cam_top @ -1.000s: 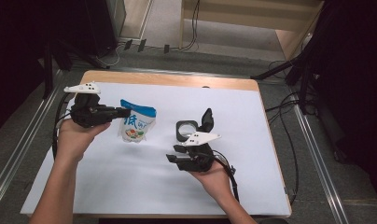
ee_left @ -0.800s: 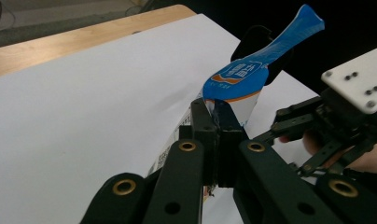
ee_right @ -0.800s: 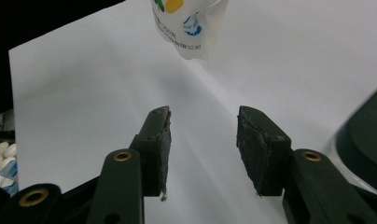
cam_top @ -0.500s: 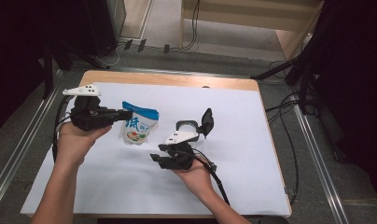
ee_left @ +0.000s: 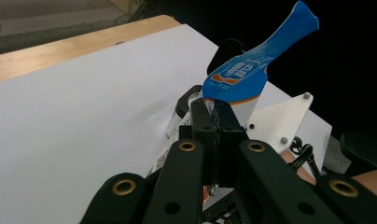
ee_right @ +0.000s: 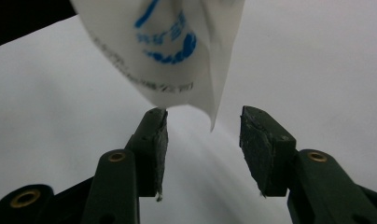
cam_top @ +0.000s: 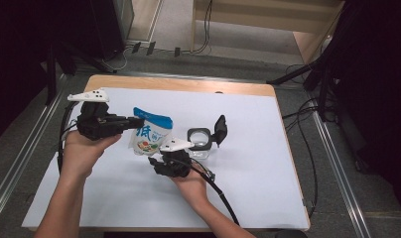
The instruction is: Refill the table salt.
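**Pouch corner hangs at twelve o'clock of the right claw**

High view: the left claw (cam_top: 131,122) pinches the pouch (cam_top: 150,135) by its side, upright above the desk (cam_top: 268,163); the right claw (cam_top: 156,166) sits just below it, at six o'clock.

Left gripper view: jaws clamped on the pouch's edge, long axis rising toward one o'clock.

Right gripper view: jaws half-wide and just been opening, nothing between them; the pouch's bottom corner hangs just above the gap.

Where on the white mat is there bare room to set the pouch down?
Bare mat lies right of the open-lidded container, and along the near edge left of the right gripper. The middle is crowded: pouch, container, both grippers.
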The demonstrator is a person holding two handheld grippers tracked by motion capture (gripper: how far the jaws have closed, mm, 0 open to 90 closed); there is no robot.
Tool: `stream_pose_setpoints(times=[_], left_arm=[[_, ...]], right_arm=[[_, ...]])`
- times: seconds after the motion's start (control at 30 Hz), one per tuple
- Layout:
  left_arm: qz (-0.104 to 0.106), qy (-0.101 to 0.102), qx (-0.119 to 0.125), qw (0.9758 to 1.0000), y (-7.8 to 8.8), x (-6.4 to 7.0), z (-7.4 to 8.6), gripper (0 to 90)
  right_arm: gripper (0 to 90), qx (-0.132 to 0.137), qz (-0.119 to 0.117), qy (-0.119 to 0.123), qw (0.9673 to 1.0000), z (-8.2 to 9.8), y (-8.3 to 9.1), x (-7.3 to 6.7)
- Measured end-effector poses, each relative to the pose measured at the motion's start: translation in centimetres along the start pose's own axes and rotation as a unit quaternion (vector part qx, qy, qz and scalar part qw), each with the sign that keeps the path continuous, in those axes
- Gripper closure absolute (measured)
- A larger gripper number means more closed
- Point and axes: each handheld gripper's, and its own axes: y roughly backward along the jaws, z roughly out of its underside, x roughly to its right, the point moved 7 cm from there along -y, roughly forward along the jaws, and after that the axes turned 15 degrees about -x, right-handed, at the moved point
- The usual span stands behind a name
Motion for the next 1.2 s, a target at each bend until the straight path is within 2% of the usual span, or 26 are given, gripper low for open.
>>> stream_pose_setpoints(times=[0.2,0.33,0.47,0.57,0.63,0.73,0.77,0.8,0.87,0.93,1.03,1.07,1.2], left_arm=[[0.007,0.014,-0.005,0.9999,-0.5,-0.1,0.0,90.0],[0.018,0.024,-0.010,0.9995,-1.0,-0.2,0.0,90.0],[0.011,0.024,-0.011,0.9996,-1.1,-0.4,-0.1,90.0],[0.018,0.029,-0.006,0.9994,-0.8,-0.5,-0.2,90.0],[0.022,0.031,-0.003,0.9993,-0.8,-0.5,-0.3,90.0],[0.029,0.030,-0.003,0.9991,-0.6,-0.3,-0.4,90.0],[0.032,0.030,-0.003,0.9990,-0.7,-0.2,-0.5,90.0],[0.041,0.031,-0.008,0.9987,-0.9,0.0,-0.5,90.0],[0.044,0.033,-0.007,0.9985,-1.1,0.0,-0.6,90.0],[0.058,0.037,-0.005,0.9977,-1.3,0.0,-0.6,90.0],[0.061,0.040,-0.006,0.9973,-1.4,0.0,-0.6,90.0],[0.064,0.040,-0.007,0.9971,-1.4,0.0,-0.6,90.0],[0.068,0.043,-0.005,0.9967,-1.4,0.0,-0.7,90.0]], right_arm=[[54.9,0.017,0.016,-0.016,0.9996,-0.1,-0.8,0.6],[56.5,0.024,0.017,-0.018,0.9994,-0.1,-1.2,0.5],[55.4,0.028,0.012,-0.025,0.9992,-0.1,-1.4,0.5],[51.8,0.019,0.010,-0.024,0.9995,0.3,-1.6,0.6],[50.2,0.010,0.016,-0.013,0.9997,0.6,-1.6,0.4],[47.2,0.014,0.020,-0.008,0.9997,0.7,-1.4,0.2],[44.0,0.022,0.025,-0.008,0.9994,0.7,-1.2,0.2],[38.0,0.043,0.043,-0.007,0.9981,0.4,-0.7,0.2],[36.6,0.048,0.047,-0.010,0.9977,0.3,-0.6,0.2],[33.3,0.059,0.061,-0.022,0.9962,0.0,-0.4,0.7],[33.0,0.066,0.080,-0.044,0.9936,0.0,-0.8,1.5],[33.2,0.066,0.080,-0.055,0.9931,0.0,-0.9,1.7],[36.8,0.073,0.078,-0.074,0.9915,-0.1,-1.3,1.9]])
